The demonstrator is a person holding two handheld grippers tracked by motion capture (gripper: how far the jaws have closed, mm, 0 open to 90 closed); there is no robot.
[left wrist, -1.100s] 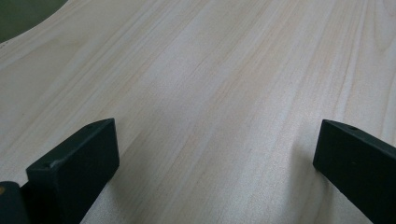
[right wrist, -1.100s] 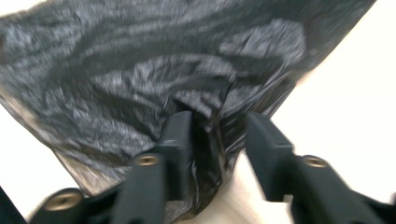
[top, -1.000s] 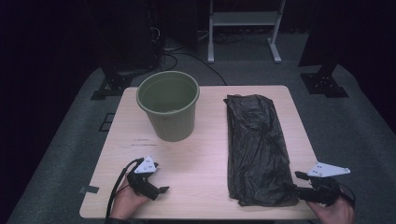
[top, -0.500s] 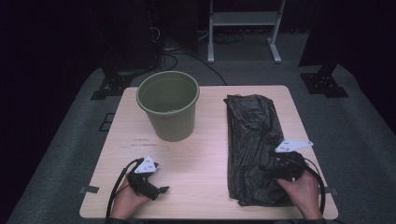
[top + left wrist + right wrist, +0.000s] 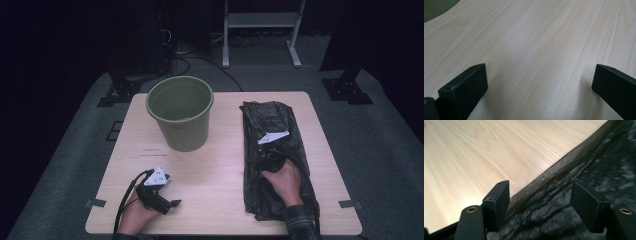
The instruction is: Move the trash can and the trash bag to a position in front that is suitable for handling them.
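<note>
**benchwatcher:** Since a second ago the right tool [image 5: 266, 152] has slid in from the near right corner of the bench [image 5: 220, 200] and now sits over the black plastic bag [image 5: 272, 120], about halfway along it. Its jaws have just been opening and stand apart now. In the right gripper view the crinkled film lies between and under them at the bag's left edge, but the pads aren't pressing on it, so nothing's gripped yet. The left tool [image 5: 172, 201] hasn't budged: parked near the front left of the bench, jaws wide open over bare wood.

**foldfan:** And the bag itself?

**benchwatcher:** Laid out flat in a long strip on the right half of the bench, running front to back, well apart from the green bucket [image 5: 181, 120] on the left half.

**foldfan:** How's it going to handle, you reckon?

**benchwatcher:** My guess: super light, floppy, slick. Thin film like that won't hold any shape, and it'll slide on the wood instead of lifting if you just push on it. I'd pinch a raised wrinkle or that folded left edge, where there's a ridge to bite. One layer could slip out, so take a decent fold. It looks like a liner for the bucket, though I can't tell where its mouth is.
</note>
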